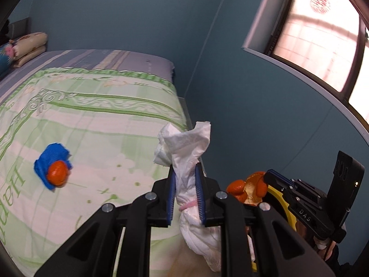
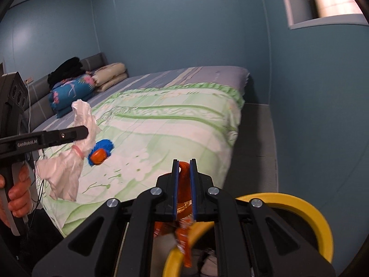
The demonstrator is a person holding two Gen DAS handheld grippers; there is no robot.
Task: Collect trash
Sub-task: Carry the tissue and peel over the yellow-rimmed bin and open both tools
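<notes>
The left gripper (image 1: pixel 185 196) pinches a white tissue bundle (image 1: pixel 184 152) tied with a pink band, and the right gripper (image 2: pixel 183 189) clamps an orange wrapper (image 2: pixel 184 207) above the yellow-rimmed bin (image 2: pixel 318 217). Blue paper with an orange peel (image 1: pixel 57 174) lies on the bedspread (image 1: pixel 103 120). The limp tissue could slip its narrow grip and fall beside the bin; the wrapper could catch on the rim.

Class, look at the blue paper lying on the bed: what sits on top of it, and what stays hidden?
An orange wrapper sits on the blue paper, at its near edge. The paper beneath the wrapper, and the bed under both, are covered.
</notes>
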